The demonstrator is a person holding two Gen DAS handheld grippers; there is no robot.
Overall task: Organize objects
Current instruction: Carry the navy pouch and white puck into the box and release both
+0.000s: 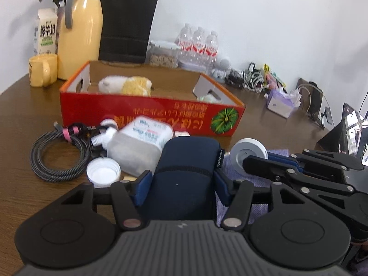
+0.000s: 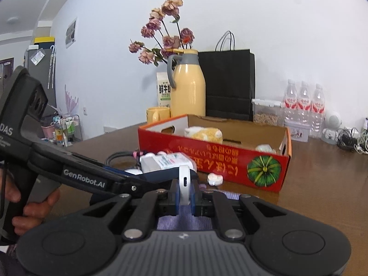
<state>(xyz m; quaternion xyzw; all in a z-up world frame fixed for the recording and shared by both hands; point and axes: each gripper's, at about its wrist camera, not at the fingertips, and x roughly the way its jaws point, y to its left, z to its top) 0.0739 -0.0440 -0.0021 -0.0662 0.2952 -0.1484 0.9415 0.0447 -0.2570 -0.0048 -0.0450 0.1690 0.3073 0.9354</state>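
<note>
- Brown wooden table (image 1: 20,119) against a white wall; clutter lies in front of a red cardboard box (image 1: 151,112), which stands at twelve o'clock from both my tools.
- Navy pouch (image 1: 184,172), left wrist view: it lies on the table straight ahead, its long axis running along my line of sight toward twelve o'clock, the far rounded end nearest the box.
- Left gripper (image 1: 181,191): jaws half-wide, one blue pad on each flank of the pouch at nine and three o'clock. The pads look to be at its sides; whether they press I cannot tell.
- Right gripper (image 2: 184,195): jaws narrow, clamped on a white round device (image 2: 184,182) held on edge, its port facing me. Seen from the left tool, it sits at about two o'clock, just beside the pouch, over a lilac cloth (image 1: 232,172).
- Outward, at ten o'clock from the pouch: a plastic bottle (image 1: 140,142) on its side, a loose white cap (image 1: 103,171), a coiled cable (image 1: 57,158).
- Judgement: the left tool is the nearer to the pouch; the box opening lies ahead and above.
</note>
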